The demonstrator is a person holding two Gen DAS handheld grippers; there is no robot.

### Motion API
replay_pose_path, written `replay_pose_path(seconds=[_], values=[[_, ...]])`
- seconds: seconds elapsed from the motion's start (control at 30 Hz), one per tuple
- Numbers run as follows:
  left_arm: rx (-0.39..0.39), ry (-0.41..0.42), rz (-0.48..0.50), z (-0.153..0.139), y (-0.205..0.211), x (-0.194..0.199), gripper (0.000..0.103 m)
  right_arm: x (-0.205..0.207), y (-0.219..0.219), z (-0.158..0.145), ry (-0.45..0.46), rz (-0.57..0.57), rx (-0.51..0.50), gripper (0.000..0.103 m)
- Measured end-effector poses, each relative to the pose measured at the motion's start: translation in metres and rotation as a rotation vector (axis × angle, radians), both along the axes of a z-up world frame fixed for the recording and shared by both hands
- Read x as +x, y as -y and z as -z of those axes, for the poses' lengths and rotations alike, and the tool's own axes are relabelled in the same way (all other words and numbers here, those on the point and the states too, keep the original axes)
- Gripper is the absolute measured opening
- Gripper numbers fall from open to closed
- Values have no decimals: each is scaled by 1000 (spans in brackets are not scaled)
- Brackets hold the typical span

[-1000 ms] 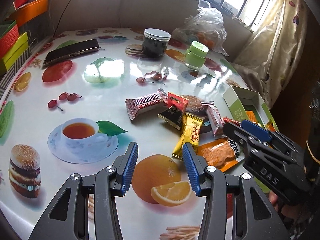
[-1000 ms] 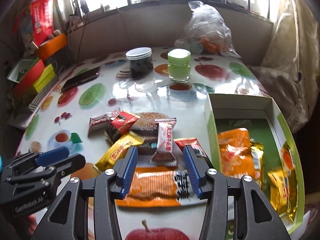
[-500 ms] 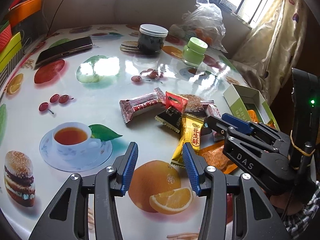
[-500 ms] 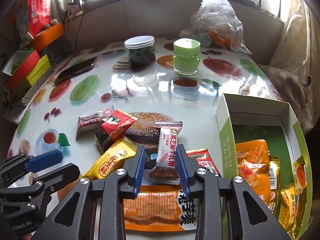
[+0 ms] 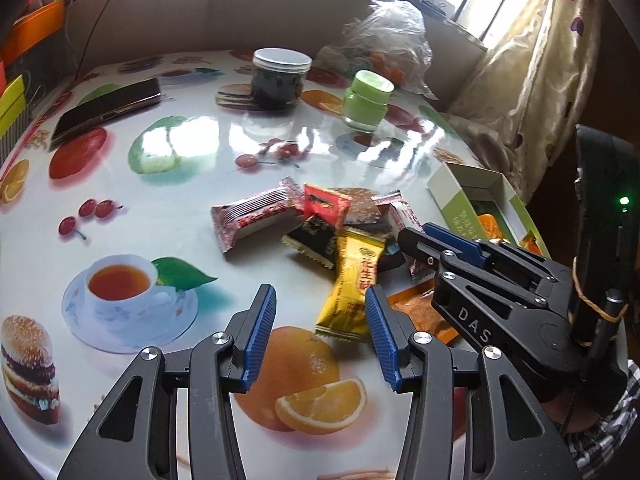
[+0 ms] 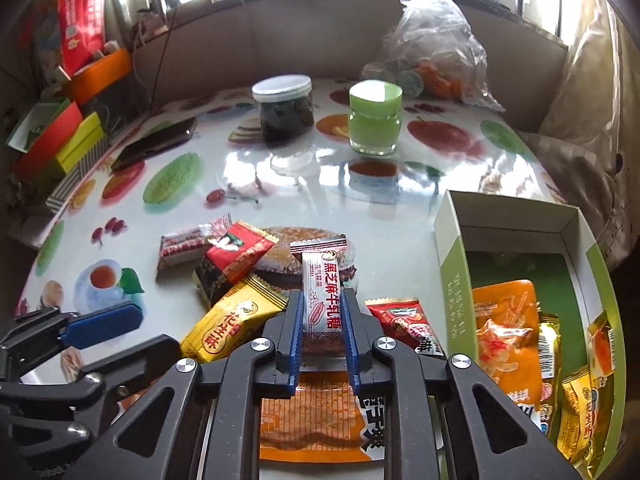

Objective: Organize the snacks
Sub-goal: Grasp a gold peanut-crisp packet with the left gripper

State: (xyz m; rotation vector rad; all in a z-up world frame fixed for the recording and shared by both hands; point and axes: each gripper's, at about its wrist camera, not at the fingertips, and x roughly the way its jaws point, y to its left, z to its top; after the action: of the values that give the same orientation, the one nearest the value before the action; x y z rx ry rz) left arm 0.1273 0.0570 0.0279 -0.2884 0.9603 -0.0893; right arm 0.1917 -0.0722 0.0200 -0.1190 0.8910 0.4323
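Snacks lie in a loose pile mid-table (image 5: 168, 196), just left of the green box (image 5: 456, 204). Left-wrist view: left gripper (image 5: 320, 332) hovers half open, nothing btwn its blue pads, yellow packet (image 5: 354, 280) just ahead. Right gripper (image 5: 416, 240) covers its target here.

Right-wrist view: right gripper (image 6: 322, 328) jaws closing on the white nougat bar (image 6: 320, 292), pads flanking its lower half; pad contact not certain. Wrapper looks light, crinkly, slippery; mid-body pinch seems best. Bar's bottom end hidden behind the jaws; orange packet (image 6: 312, 420) partly covered.

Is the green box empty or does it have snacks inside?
Not empty: the green box is open on top, with several orange and yellow snack packets lying inside.
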Motion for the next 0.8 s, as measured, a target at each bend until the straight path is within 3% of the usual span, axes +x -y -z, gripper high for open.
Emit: replay_pose_path(seconds=[0.43, 0.8], values=[[23, -14, 65, 4, 21, 18, 48, -11, 23, -24, 43, 46, 42, 17], [108, -43, 98, 15, 35, 29, 48, -20, 45, -31, 57, 77, 59, 17]])
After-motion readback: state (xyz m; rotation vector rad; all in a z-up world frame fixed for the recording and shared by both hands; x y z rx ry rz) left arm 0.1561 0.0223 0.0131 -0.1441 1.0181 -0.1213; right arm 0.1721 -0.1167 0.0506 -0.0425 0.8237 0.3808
